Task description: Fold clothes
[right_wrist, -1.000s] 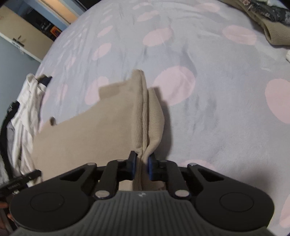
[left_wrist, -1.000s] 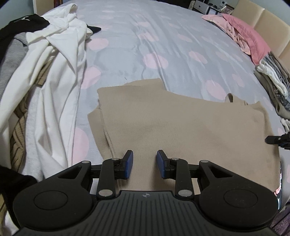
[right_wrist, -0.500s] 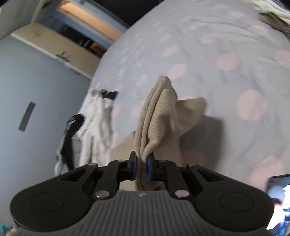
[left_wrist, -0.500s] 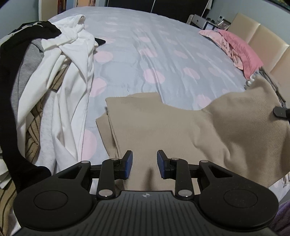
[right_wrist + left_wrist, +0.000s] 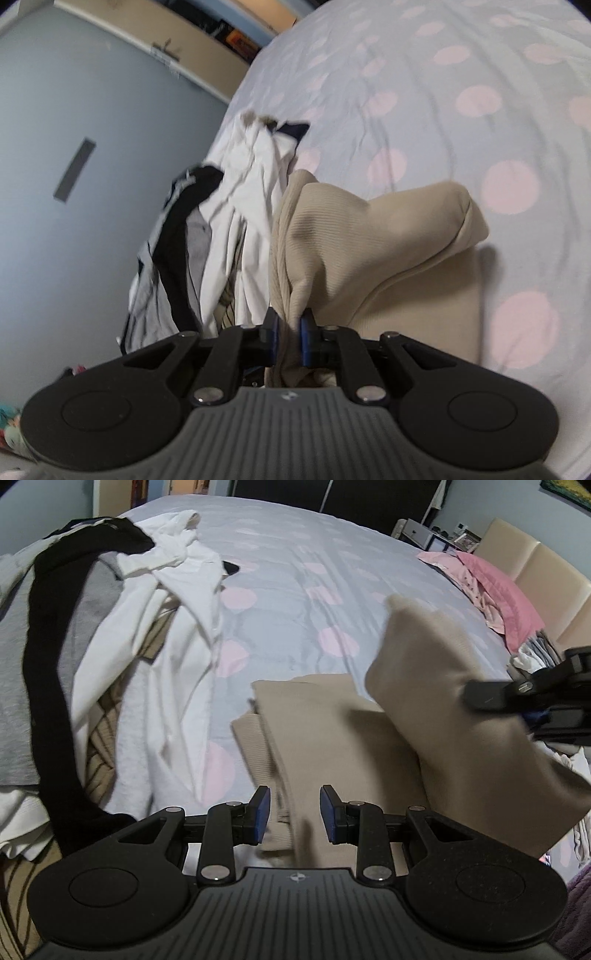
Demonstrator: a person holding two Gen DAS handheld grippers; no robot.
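A beige ribbed garment (image 5: 332, 731) lies on the bed, its left part flat and folded. My right gripper (image 5: 288, 334) is shut on the garment's right edge (image 5: 369, 236) and holds it lifted and folded over toward the left. That raised flap (image 5: 443, 672) hangs above the flat part, and the right gripper shows at the right edge of the left wrist view (image 5: 535, 701). My left gripper (image 5: 294, 814) is open and empty, low over the garment's near edge.
A heap of white, grey, black and striped clothes (image 5: 122, 646) lies to the left; it also shows in the right wrist view (image 5: 229, 229). Pink clothes (image 5: 495, 587) and a folded stack (image 5: 535, 657) sit at the right. The grey bedspread with pink dots (image 5: 295, 572) stretches beyond.
My right gripper has lifted the garment's right edge off the bed and carried it up and leftward over the flat part. My left gripper has stayed open at the near edge.
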